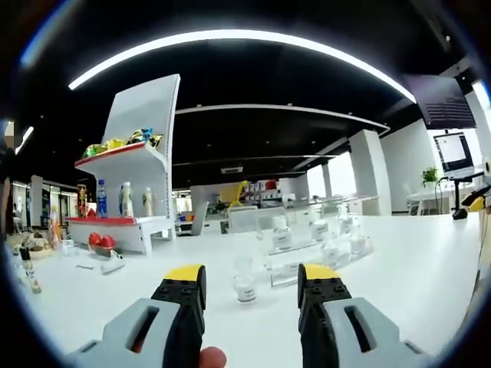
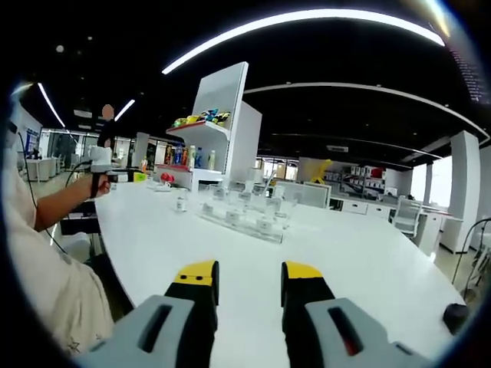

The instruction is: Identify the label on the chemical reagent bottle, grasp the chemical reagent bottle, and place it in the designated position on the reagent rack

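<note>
1. In the left gripper view my left gripper [image 1: 251, 285] hovers over the white table [image 1: 414, 268], jaws parted wide with nothing between them.
2. A small clear bottle [image 1: 245, 282] stands upright on the table just beyond those jaws, its long axis vertical, cap up; its label is too blurred for me to read.
3. Behind it and to the right sits a clear rack [image 1: 307, 257] holding more bottles, all upright.
4. Bare tabletop stretches right of the rack to the far edge; a white shelf unit [image 1: 134, 184] stands at the left.
5. In the right gripper view my right gripper [image 2: 248, 277] is also open and empty, well short of the rack [image 2: 242, 218], with open table between.
</note>
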`<state>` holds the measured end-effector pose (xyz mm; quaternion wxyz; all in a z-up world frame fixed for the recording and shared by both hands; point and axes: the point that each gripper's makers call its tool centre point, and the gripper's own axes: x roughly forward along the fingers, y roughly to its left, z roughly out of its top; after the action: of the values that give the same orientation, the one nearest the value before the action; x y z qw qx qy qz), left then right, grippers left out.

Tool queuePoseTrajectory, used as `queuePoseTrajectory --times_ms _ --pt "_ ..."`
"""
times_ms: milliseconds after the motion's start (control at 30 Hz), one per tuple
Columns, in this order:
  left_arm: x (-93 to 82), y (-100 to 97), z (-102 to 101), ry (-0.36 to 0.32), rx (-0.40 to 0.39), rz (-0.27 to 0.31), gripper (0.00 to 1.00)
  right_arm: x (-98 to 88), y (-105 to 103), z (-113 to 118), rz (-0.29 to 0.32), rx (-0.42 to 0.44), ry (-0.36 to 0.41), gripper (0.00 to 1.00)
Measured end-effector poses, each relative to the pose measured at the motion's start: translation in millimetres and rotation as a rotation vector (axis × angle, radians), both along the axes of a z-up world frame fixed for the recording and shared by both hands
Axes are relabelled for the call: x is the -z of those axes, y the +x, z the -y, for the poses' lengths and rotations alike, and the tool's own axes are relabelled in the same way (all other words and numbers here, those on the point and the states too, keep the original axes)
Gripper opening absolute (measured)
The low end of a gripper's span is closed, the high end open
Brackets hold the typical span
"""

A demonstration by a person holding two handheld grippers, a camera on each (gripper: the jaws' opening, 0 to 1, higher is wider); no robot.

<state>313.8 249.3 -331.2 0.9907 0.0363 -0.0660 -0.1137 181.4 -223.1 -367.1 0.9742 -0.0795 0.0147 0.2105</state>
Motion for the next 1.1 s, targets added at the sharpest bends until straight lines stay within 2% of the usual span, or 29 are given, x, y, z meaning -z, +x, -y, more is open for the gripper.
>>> queuePoseTrajectory --times_ms 433,567,1100 --pt "9.2 34.5 3 -0.013 -0.019 -0.034 0.49 6.5 18 1 -0.037 0.004 0.000 0.32" --pt "7.1 44.6 0 0.020 -0.068 -0.009 0.49 10.7 23 -1 -0.053 -0.001 -0.001 0.32" --pt "14.8 93.0 20 0.002 -0.091 -0.027 0.47 16.7 32 -2 -0.076 -0.005 -0.004 0.32"
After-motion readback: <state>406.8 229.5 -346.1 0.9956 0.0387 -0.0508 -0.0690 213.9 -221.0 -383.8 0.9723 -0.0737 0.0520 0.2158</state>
